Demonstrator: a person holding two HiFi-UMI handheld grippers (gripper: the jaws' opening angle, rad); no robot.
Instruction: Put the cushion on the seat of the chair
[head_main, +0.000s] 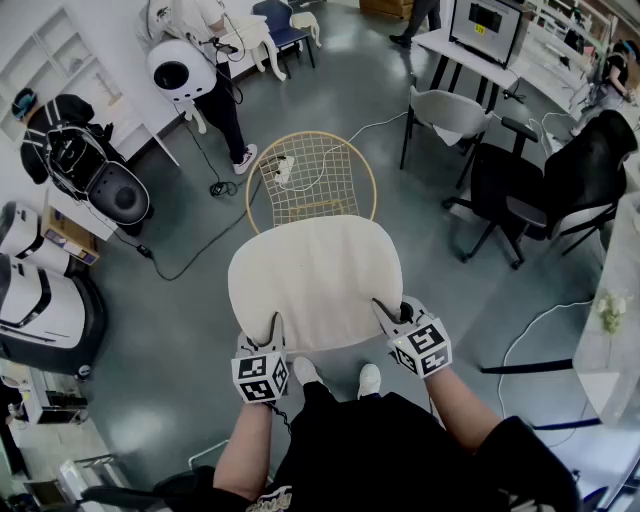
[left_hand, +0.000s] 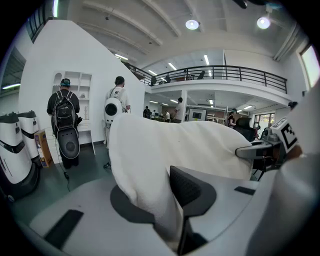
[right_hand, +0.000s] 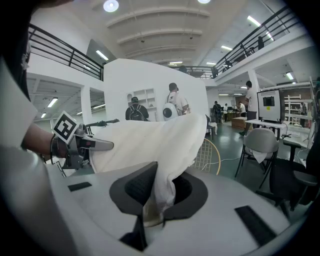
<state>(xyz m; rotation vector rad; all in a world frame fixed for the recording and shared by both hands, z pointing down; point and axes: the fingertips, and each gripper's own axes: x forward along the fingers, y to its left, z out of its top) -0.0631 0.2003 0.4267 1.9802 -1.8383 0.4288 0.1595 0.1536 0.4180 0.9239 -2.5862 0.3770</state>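
Two grippers hold the cream cushion (head_main: 315, 280) in the air between them. The left gripper (head_main: 271, 334) is clamped on its near left edge, and the right gripper (head_main: 390, 314) is pinched tight on its near right edge. The wire chair (head_main: 310, 180) stands ahead of both grippers, just past the cushion's far edge.

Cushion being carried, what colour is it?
Plain cream white, no pattern. The cushion shows best in the head view.
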